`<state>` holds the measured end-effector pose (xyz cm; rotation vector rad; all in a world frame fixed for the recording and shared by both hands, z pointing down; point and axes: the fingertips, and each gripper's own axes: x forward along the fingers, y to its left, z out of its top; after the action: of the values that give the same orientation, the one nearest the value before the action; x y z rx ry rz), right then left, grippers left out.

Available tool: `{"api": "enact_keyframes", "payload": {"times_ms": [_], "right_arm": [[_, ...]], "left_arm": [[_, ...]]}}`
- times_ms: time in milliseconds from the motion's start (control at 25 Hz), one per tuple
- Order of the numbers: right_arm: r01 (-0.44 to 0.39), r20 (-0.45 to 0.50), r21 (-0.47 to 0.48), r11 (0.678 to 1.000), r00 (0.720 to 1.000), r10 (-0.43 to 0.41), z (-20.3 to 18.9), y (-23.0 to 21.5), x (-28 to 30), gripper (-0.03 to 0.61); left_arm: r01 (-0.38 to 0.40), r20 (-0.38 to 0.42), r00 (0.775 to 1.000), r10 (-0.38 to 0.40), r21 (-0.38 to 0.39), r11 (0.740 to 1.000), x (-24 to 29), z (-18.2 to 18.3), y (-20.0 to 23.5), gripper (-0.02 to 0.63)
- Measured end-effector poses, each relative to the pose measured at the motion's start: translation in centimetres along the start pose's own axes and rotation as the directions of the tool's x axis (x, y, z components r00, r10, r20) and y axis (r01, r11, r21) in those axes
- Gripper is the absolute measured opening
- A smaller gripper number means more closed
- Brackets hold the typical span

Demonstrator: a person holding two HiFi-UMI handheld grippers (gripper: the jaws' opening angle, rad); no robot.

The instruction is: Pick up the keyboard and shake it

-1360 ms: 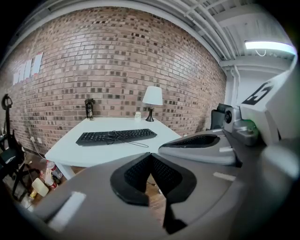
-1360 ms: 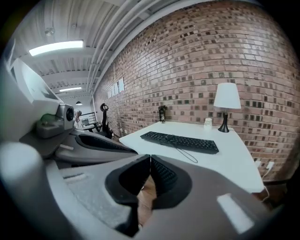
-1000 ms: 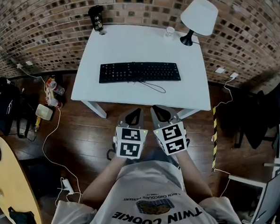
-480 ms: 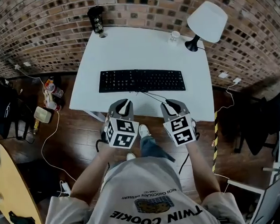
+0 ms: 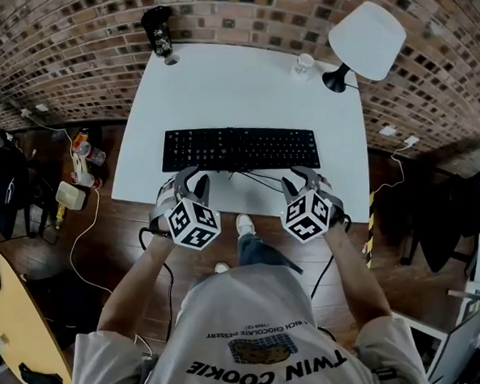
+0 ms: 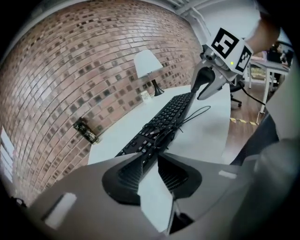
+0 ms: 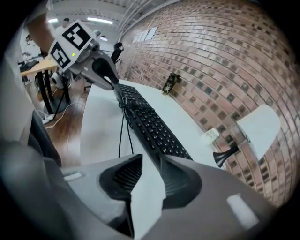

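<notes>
Judging from how things lie, the step in hand is the approach for the pick-up: nothing is grasped yet. The keyboard [image 5: 239, 149] lies flat on the white tabletop [image 5: 233, 82], roughly in the middle and nearer the person's edge, its long side running left to right. Its cable [image 5: 259, 180] trails loose in front of it toward the tabletop's near edge.

The left hand-held gripper [image 5: 188, 175] sits at the keyboard's front edge near its left end, and the right hand-held gripper [image 5: 304, 173] sits at the front edge near the right end. Both are opening their jaws. Each gripper's own view shows only bare tabletop in the gap between the pads, with the keyboard's end lined up just past the tips, so neither holds anything.

The next move likely calls for pushing each gripper forward until a keyboard edge sits between its pads, one jaw over the keys and one beneath the body. Both would then clamp before any lift. The two ends probably need to rise together to keep the board level. The loose cable lies close to the right gripper and could snag or get pinched, so it is worth steering clear of.
</notes>
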<state>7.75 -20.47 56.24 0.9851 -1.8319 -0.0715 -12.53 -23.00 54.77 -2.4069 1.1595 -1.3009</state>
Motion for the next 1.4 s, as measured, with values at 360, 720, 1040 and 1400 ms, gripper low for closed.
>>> {"api": "enact_keyframes", "payload": {"times_ms": [360,720,1040,1400], "right_arm": [[0.027,-0.096,-0.296,0.955,0.994,-0.057,-2.0,-0.4,3.4,0.161],[0.150,-0.080,-0.464,0.873,0.974,-0.210,-1.4,-1.4,4.7,0.186],[0.147,-0.087,-0.627,0.765,0.963,-0.257,-1.3,-1.4,5.3,0.167],[0.083,-0.116,-0.620,0.781,0.974,-0.196,-1.2,-1.3,5.2,0.118]], "left_arm": [[0.004,-0.087,0.996,0.024,0.309,0.951,2.5,-2.1,0.5,0.161],[-0.058,-0.107,0.986,0.127,0.494,0.867,4.2,-2.6,0.9,0.212],[0.008,-0.141,0.986,0.089,0.568,0.823,4.8,-3.0,0.0,0.138],[0.093,-0.153,0.988,-0.012,0.534,0.840,4.4,-2.6,0.2,0.137]]}}
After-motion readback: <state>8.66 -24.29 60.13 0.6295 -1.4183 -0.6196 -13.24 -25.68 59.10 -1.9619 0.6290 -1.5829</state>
